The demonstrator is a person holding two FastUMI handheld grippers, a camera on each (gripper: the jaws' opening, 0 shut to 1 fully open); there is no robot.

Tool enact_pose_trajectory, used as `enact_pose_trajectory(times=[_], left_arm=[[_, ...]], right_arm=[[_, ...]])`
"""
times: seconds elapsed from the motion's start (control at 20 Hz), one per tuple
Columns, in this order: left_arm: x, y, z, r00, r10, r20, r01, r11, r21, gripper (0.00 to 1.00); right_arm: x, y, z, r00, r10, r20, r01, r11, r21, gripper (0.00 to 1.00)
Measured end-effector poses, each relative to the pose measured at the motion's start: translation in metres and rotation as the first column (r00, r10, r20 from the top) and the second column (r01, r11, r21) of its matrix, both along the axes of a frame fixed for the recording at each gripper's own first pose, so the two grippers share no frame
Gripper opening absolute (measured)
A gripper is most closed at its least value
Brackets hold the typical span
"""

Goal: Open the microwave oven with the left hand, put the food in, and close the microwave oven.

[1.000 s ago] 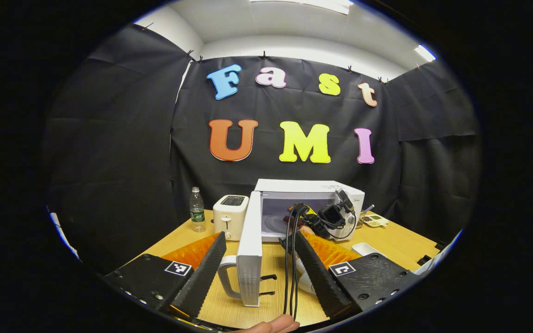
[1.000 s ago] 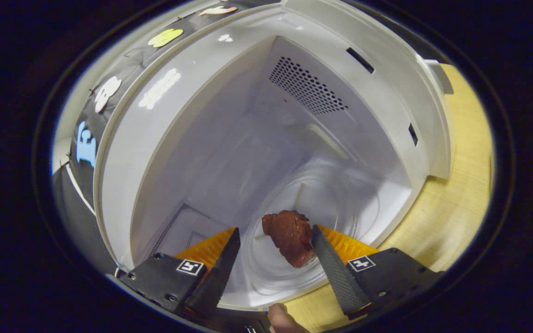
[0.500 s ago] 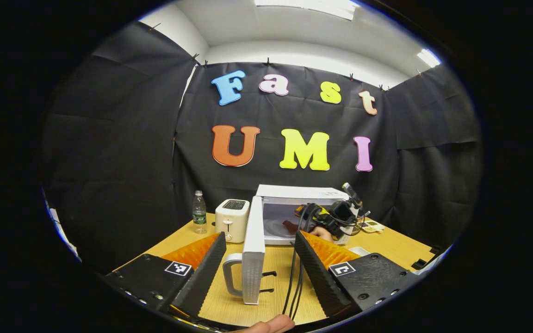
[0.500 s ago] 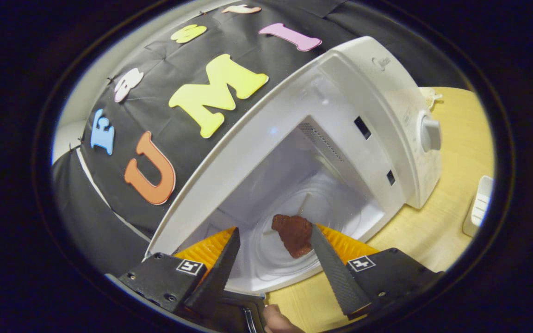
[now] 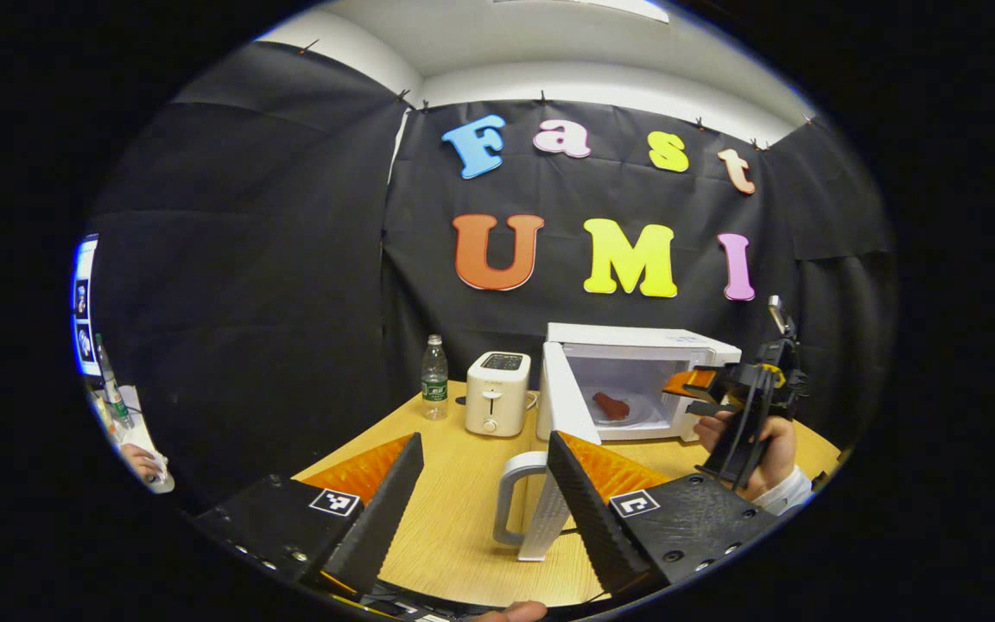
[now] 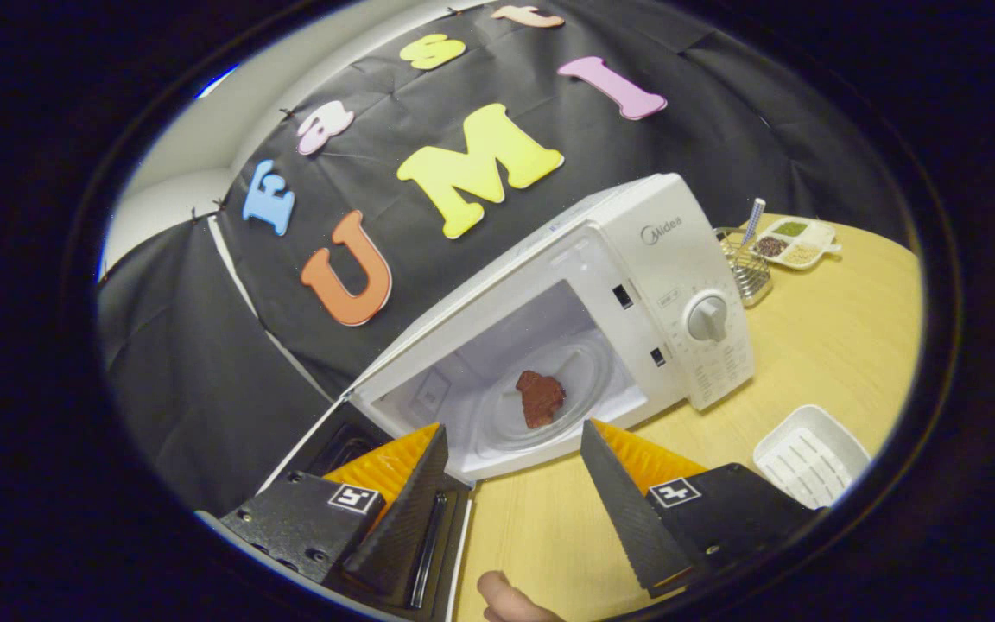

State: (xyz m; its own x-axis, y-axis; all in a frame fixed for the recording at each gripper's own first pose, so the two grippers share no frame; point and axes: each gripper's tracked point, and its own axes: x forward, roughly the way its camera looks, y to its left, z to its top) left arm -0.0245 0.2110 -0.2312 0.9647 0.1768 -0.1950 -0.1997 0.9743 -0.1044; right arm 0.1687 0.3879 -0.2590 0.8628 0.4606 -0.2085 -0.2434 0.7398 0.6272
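Observation:
The white microwave (image 5: 641,341) stands at the back of the wooden table with its door (image 5: 568,402) swung wide toward me. A reddish-brown piece of food (image 5: 611,404) lies on the glass plate inside. My left gripper (image 5: 484,439) is open, and the door's handle (image 5: 508,499) shows between its fingers, close to the right-hand one. In the right gripper view the food (image 6: 539,397) rests on the plate (image 6: 579,380) in the microwave (image 6: 679,276). My right gripper (image 6: 513,428) is open and holds nothing, a short way in front of the opening. It also appears, held by a hand, as the right gripper (image 5: 705,389).
A white toaster (image 5: 497,393) and a water bottle (image 5: 434,377) stand left of the microwave. A white slotted tray (image 6: 808,453) lies on the table at right. A wire basket (image 6: 744,272) and a compartment dish (image 6: 795,240) sit beyond the microwave. A person's hand (image 5: 145,464) shows at far left.
My right gripper has drawn back out of the microwave, leaving the food on the glass plate. The left gripper has shifted left, so the door and microwave now sit right of centre.

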Motion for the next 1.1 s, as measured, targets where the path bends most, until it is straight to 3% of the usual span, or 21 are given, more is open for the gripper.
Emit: enact_pose_trajectory(times=[0.05,0.1,0.2,0.25,0.35,0.4,0.45,0.75,0.8,0.9,0.95,1.0,1.1], left_arm=[[-0.001,0.002,-0.002,1.0,0.003,-0.003,-0.003,1.0,0.0,0.84],[-0.002,0.005,-0.004,1.0,0.009,-0.009,-0.009,1.0,0.021,0.55],[-0.002,0.015,-0.011,0.999,0.045,-0.021,-0.043,0.994,0.097,0.29],[-0.003,0.02,-0.017,0.997,0.068,-0.031,-0.064,0.99,0.123,0.02],[-0.002,0.016,-0.026,0.996,0.076,-0.041,-0.071,0.991,0.116,0.06],[0.0,0.009,-0.031,0.997,0.06,-0.046,-0.055,0.994,0.099,0.0],[0.003,0.004,-0.036,0.998,0.047,-0.041,-0.043,0.994,0.097,0.06],[0.026,0.008,-0.073,0.995,0.067,-0.079,-0.062,0.996,0.07,0.09],[0.03,0.014,-0.072,0.996,0.062,-0.071,-0.06,0.998,0.032,0.0],[0.035,0.012,-0.079,0.997,0.046,-0.054,-0.046,0.999,-0.005,0.0],[0.037,0.011,-0.088,0.996,0.038,-0.081,-0.039,0.999,-0.011,0.1],[0.035,0.01,-0.095,0.995,0.035,-0.095,-0.037,0.999,-0.012,0.0],[0.037,0.008,-0.1,0.994,0.037,-0.106,-0.038,0.999,-0.012,0.0]], right_arm=[[-0.009,-0.008,0.004,1.0,0.015,0.02,-0.015,1.0,-0.014,0.98],[-0.018,-0.015,0.007,0.999,0.033,0.036,-0.032,0.999,-0.038,0.98],[-0.032,-0.035,0.012,0.996,0.054,0.065,-0.049,0.995,-0.083,0.98],[-0.04,-0.043,0.016,0.994,0.075,0.081,-0.067,0.993,-0.099,0.98],[-0.053,-0.063,0.021,0.988,0.11,0.11,-0.095,0.986,-0.134,0.98],[-0.061,-0.078,0.024,0.986,0.116,0.122,-0.097,0.983,-0.155,0.98],[-0.066,-0.092,0.027,0.984,0.111,0.141,-0.086,0.981,-0.174,0.98],[-0.094,-0.168,0.062,0.961,0.077,0.265,-0.025,0.981,-0.193,0.98],[-0.097,-0.179,0.065,0.959,0.07,0.275,-0.017,0.982,-0.188,0.98],[-0.101,-0.195,0.067,0.956,0.051,0.289,-0.001,0.985,-0.173,0.98],[-0.105,-0.203,0.068,0.955,0.049,0.294,0.002,0.986,-0.168,0.98],[-0.109,-0.208,0.07,0.953,0.049,0.298,0.0,0.987,-0.164,0.98],[-0.115,-0.222,0.073,0.95,0.046,0.308,0.003,0.988,-0.157,0.98]])
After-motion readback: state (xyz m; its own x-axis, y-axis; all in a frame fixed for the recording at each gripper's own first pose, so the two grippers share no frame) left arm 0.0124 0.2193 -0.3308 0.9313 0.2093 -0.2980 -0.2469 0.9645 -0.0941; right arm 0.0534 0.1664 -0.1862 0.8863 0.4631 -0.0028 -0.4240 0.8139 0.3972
